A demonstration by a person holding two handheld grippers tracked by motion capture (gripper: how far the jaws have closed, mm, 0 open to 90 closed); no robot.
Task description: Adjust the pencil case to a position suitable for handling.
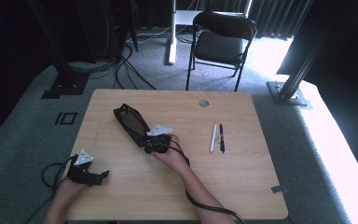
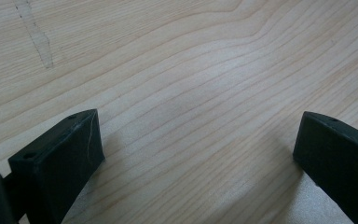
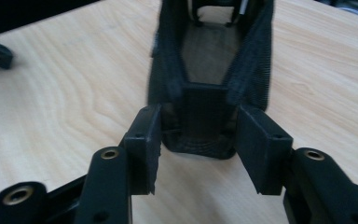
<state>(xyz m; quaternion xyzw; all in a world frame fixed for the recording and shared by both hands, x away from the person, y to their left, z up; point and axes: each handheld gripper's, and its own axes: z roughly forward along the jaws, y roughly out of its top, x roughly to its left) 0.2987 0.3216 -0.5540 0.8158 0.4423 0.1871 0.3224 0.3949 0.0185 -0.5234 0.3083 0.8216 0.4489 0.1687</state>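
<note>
A black mesh pouch [image 1: 130, 120] lies open on the wooden table [image 1: 242, 186], slanting from the back left toward the middle. My right gripper [image 1: 145, 140] is at its near end. In the right gripper view the two pads sit against either side of the pouch's narrow end [image 3: 200, 126], so the right gripper [image 3: 199, 149] is shut on it. A white pen [image 1: 213, 137] and a dark blue pen [image 1: 222, 137] lie side by side to the right of that hand. My left gripper [image 1: 103, 175] rests near the table's front left corner, and in its own view the left gripper [image 2: 198, 149] is open over bare wood.
A round cable hole [image 1: 203, 103] sits near the table's back edge. A black folding chair [image 1: 221, 42] stands behind the table on the carpet. Cables trail from both grippers over the front edge.
</note>
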